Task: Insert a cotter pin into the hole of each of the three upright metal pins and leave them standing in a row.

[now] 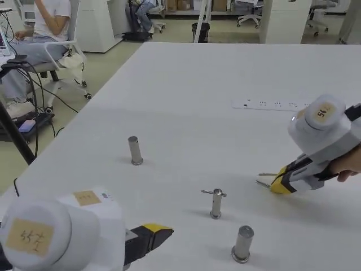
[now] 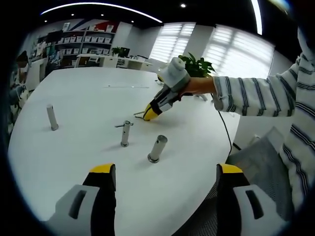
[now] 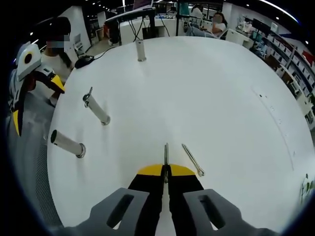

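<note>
Three upright metal pins stand on the white table [image 1: 186, 90]: a bare one at the far left [image 1: 135, 150], a middle one [image 1: 216, 203] with a cotter pin through its top hole, and a bare near one [image 1: 243, 244]. My right gripper [image 1: 275, 185] rests low on the table to the right of the middle pin. It is shut on a cotter pin [image 3: 166, 156] that points forward from its jaws. A second cotter pin [image 3: 192, 158] lies loose just beside it. My left gripper [image 2: 165, 177] is open with nothing between its fingers, near the table's front edge, short of the pins.
A white power strip [image 1: 271, 104] lies on the table behind the right gripper. A seated person [image 1: 45, 28], chairs and cables are off the table's far left edge. In the left gripper view, a striped sleeve [image 2: 256, 96] reaches in from the right.
</note>
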`<state>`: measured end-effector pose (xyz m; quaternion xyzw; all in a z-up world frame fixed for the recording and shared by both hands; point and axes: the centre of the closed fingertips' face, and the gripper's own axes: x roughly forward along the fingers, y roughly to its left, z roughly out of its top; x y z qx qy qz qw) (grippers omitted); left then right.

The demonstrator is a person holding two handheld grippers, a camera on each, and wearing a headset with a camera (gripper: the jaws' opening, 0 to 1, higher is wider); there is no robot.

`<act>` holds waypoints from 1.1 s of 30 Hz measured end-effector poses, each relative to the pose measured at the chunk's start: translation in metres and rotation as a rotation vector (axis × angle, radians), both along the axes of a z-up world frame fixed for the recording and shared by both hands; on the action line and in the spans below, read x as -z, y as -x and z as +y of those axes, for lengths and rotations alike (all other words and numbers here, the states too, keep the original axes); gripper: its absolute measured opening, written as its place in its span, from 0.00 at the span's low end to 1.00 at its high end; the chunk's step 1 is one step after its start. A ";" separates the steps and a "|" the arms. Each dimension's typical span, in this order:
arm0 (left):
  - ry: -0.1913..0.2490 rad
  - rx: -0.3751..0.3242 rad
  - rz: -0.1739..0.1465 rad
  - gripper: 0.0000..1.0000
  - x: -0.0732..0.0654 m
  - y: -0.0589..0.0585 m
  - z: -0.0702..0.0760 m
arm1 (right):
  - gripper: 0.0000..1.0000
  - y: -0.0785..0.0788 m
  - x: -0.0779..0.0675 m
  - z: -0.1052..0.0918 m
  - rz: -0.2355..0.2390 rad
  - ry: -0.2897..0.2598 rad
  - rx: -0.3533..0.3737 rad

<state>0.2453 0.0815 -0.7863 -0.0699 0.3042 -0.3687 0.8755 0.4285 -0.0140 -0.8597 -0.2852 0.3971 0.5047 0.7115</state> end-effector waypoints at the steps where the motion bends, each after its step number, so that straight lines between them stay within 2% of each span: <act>1: -0.001 0.001 -0.002 0.83 -0.001 0.000 0.000 | 0.03 0.000 -0.002 0.000 -0.001 -0.006 0.001; 9: -0.004 0.003 -0.014 0.83 -0.005 0.000 -0.002 | 0.02 0.005 -0.020 -0.005 -0.045 -0.019 -0.021; 15: -0.012 0.007 -0.026 0.82 -0.008 -0.002 -0.001 | 0.03 0.008 -0.032 -0.008 -0.065 -0.053 -0.004; 19: -0.016 0.009 -0.023 0.82 -0.012 -0.007 -0.001 | 0.03 0.013 -0.038 -0.009 -0.079 -0.081 0.001; 28: -0.007 0.019 -0.061 0.80 -0.028 -0.030 -0.002 | 0.03 0.024 -0.051 -0.011 -0.113 -0.140 0.015; 33: -0.009 0.025 -0.064 0.79 -0.033 -0.040 -0.003 | 0.03 0.032 -0.061 -0.009 -0.142 -0.179 0.021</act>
